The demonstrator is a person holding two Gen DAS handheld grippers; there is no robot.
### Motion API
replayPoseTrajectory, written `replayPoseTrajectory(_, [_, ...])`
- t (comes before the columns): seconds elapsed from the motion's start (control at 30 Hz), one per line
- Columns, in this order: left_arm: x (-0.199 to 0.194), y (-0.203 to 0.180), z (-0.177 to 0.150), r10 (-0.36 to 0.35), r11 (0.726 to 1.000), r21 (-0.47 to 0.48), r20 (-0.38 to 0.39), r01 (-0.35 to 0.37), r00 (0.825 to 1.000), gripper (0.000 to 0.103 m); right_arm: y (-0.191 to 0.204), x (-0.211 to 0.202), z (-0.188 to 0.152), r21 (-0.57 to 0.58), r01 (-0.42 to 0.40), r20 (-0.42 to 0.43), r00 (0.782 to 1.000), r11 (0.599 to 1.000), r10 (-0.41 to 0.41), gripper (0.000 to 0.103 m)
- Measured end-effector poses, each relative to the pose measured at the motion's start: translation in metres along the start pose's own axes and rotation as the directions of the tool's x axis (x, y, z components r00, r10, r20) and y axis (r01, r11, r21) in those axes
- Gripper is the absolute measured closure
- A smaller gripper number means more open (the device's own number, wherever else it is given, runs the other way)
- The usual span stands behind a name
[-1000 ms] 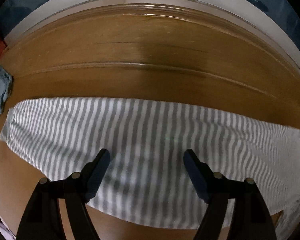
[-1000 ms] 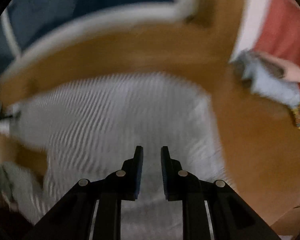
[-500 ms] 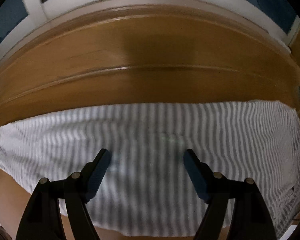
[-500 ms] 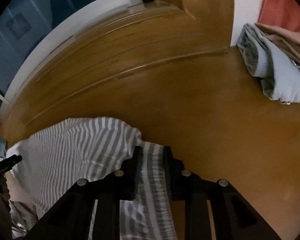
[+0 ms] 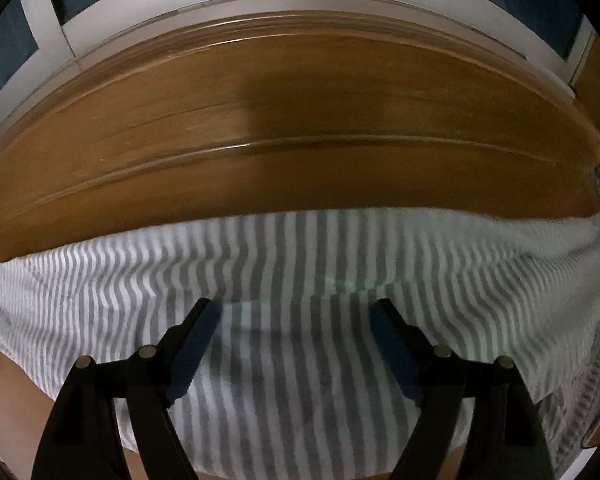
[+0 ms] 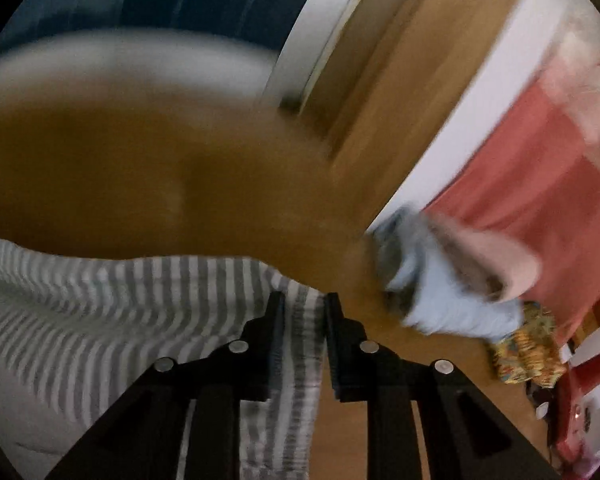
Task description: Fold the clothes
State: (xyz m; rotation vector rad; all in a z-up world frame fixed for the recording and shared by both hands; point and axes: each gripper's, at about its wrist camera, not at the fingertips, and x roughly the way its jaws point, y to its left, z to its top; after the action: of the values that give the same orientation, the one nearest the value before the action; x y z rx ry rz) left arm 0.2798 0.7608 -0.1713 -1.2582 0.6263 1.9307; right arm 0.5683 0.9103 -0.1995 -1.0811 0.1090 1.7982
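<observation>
A grey-and-white striped garment is being spread in a wide band across the near part of the wooden desk, its far edge running roughly parallel to the desk's far edge and its cloth rippling towards the right. The left gripper is being held over its middle with jaws opening wide and nothing pinched. A bunched strip of the garment's right end is being pinched between the nearly closed fingers of the right gripper, near folded clothes at the desk's right edge.
</observation>
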Motion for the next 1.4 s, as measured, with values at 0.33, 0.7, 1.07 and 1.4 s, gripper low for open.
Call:
replayPoseTrajectory(0.33, [0.003, -0.008, 0.010, 0.012, 1.000, -0.017, 0.014, -0.011, 1.000, 0.022, -0.031, -0.040, -0.019, 0.196, -0.216, 0.046, 0.976, 0.956, 0.211, 0.070])
replayPoseTrajectory(0.7, [0.008, -0.010, 0.032, 0.018, 0.999, -0.030, 0.036, -0.017, 0.999, 0.012, -0.016, 0.015, -0.031, 0.188, -0.344, -0.044, 0.933, 0.920, 0.357, 0.068])
replayPoseTrajectory(1.07, [-0.070, -0.009, -0.006, -0.007, 0.996, 0.085, 0.127, -0.004, 0.992, 0.015, -0.047, -0.060, -0.041, 0.193, -0.398, 0.040, 0.917, 0.897, 0.398, 0.067])
replayPoseTrajectory(1.4, [-0.150, 0.081, -0.144, -0.045, 0.990, 0.138, 0.143, 0.025, 0.989, 0.015, 0.030, -0.182, -0.103, 0.176, -0.539, 0.038, 0.840, 0.824, 0.541, 0.065])
